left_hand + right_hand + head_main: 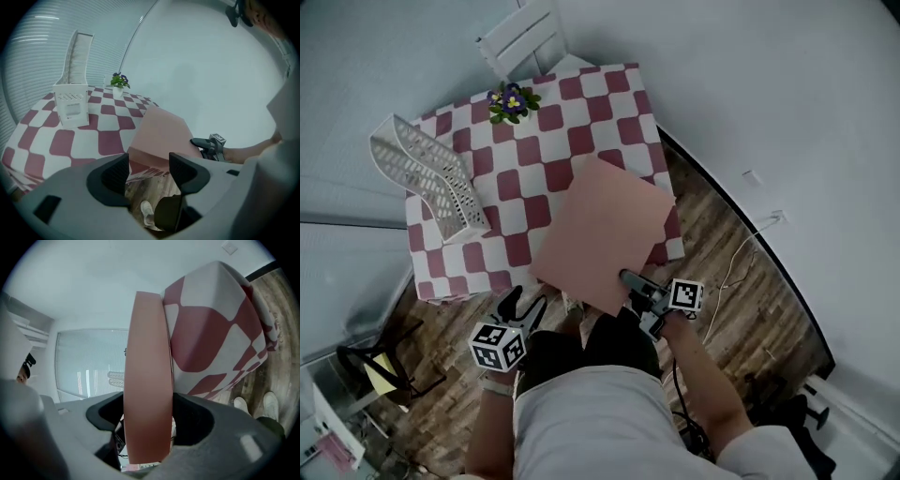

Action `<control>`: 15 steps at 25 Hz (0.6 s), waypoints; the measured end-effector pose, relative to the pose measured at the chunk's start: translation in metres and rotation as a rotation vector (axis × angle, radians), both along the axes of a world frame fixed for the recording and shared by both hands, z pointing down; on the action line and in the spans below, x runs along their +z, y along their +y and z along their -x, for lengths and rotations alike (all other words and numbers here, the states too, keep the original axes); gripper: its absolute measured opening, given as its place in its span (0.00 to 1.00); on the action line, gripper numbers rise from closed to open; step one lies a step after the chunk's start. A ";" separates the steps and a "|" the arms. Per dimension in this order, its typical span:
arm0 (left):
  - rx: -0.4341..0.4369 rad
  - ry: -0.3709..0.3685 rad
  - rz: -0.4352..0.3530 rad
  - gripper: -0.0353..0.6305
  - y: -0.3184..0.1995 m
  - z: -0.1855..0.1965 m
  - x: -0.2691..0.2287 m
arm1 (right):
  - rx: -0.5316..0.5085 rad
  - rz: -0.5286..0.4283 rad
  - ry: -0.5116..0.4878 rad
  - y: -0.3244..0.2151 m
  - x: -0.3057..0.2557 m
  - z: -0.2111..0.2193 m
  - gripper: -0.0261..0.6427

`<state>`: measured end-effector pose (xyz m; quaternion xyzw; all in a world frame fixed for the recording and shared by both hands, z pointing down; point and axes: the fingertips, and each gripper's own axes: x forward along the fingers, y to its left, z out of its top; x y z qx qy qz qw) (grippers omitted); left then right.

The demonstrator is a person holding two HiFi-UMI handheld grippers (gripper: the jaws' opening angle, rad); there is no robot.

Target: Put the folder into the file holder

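At the near right corner of the checked surface (520, 173), the right claw (628, 278) pinches the pink folder (605, 230) by its near edge, with both pads against it. The folder is tilted, its near side raised off the cloth. Off the surface's near edge, the left claw (525, 306) hangs spread with nothing between its jaws. A white mesh file holder (431, 178) stands at the surface's left side, well apart from the folder. A potted flower (514, 101) sits at the far edge.
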<state>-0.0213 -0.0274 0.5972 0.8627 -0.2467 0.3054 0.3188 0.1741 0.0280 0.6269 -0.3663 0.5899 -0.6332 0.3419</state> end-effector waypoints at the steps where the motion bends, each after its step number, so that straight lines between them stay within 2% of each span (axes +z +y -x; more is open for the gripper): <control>1: -0.021 -0.002 0.003 0.42 0.006 0.003 0.000 | -0.006 0.003 0.001 0.000 0.001 0.001 0.49; 15: -0.215 -0.006 0.020 0.42 0.080 0.023 -0.001 | -0.147 -0.003 -0.090 0.029 -0.003 0.059 0.48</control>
